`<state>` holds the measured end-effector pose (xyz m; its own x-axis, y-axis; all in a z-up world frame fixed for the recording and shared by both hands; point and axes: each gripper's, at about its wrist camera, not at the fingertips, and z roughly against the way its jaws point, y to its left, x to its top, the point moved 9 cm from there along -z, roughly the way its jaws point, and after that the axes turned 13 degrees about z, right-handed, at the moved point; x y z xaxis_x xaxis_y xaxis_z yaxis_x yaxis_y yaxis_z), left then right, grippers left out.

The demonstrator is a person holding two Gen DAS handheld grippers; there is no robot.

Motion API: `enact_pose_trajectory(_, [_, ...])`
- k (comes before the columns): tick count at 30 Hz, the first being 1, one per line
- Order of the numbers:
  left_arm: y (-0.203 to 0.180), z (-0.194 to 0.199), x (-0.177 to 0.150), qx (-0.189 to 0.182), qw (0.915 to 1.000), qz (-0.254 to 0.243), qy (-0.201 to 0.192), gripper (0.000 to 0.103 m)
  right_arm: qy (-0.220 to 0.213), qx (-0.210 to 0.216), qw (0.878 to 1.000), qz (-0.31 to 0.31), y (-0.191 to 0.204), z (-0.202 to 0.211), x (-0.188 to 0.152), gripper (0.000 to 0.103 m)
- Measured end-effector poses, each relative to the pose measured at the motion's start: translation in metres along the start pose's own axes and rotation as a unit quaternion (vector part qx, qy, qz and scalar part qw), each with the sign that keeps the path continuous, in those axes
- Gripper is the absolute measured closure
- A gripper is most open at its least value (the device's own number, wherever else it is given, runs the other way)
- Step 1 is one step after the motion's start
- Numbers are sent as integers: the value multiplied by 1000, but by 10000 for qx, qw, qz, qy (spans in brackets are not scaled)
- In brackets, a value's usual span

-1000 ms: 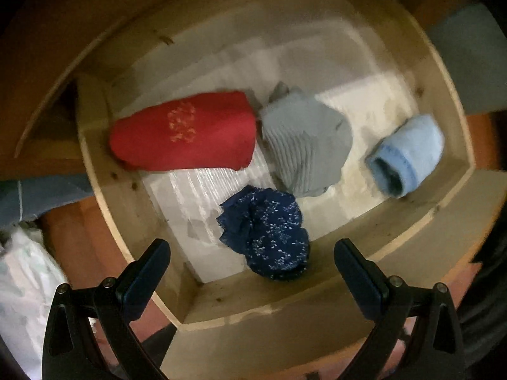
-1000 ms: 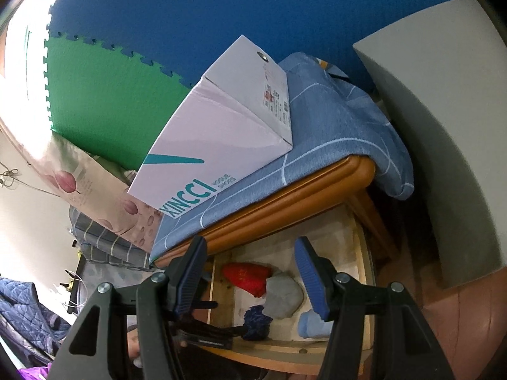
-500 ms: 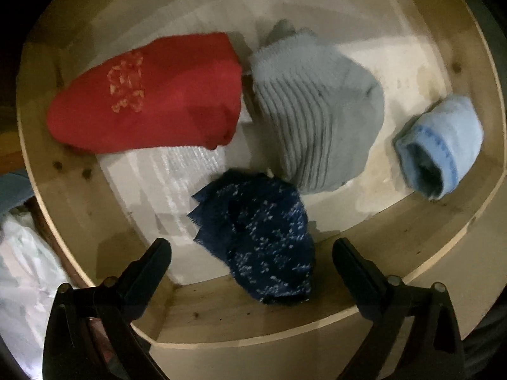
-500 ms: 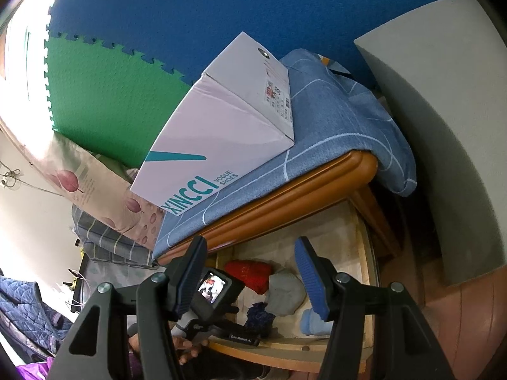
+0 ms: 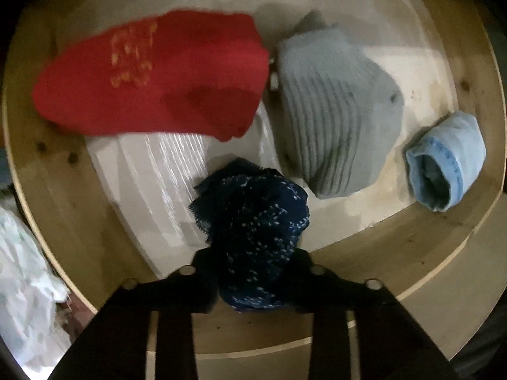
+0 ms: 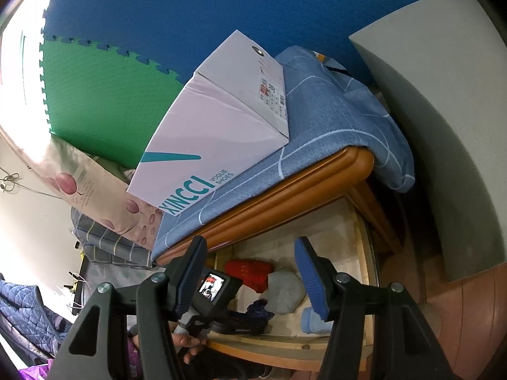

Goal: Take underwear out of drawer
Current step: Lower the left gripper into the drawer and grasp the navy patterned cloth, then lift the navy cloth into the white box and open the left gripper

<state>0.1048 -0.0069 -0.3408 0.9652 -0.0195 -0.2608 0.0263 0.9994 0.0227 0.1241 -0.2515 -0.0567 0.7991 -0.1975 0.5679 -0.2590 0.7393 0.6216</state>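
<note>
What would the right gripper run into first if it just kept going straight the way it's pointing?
Probably the grey ribbed garment lying in the open drawer: it sits between the open fingers of the right gripper in its own view. Depth is unclear, so the drawer's front edge could come first.

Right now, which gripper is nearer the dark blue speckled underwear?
Left. The left gripper is clamped on the dark blue underwear; the right gripper hangs open outside the drawer.

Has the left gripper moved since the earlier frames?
Yes. The left gripper has come down toward the drawer floor, which now fills more of its view, and its jaws have just been closing, now shut on the dark blue underwear.
</note>
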Motion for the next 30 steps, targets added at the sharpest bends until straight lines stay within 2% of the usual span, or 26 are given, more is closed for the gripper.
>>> enact_pose_trajectory(3, [-3, 18, -4, 22, 9988, -151, -463, 80, -9, -12, 10000, -17, -1, 0, 0, 44])
enact_pose_trajectory(7, [-5, 50, -14, -130, 9939, -126, -1088, 80, 7, -34, 10000, -76, -4, -1, 0, 44])
enact_pose_trajectory(12, [-12, 83, -37, -642, 9843, -50, -1641, 80, 72, -84, 9998, -133, -7, -4, -3, 44])
enact_pose_trajectory(19, [-7, 135, -63, -1239, 9648, 54, -2319, 80, 76, -133, 9996, -228, -11, -4, -3, 44])
enact_pose_trajectory(30, [-25, 229, -89, -1635, 9358, -70, -3122, 79, 32, -97, 9994, -341, -16, 0, -3, 44])
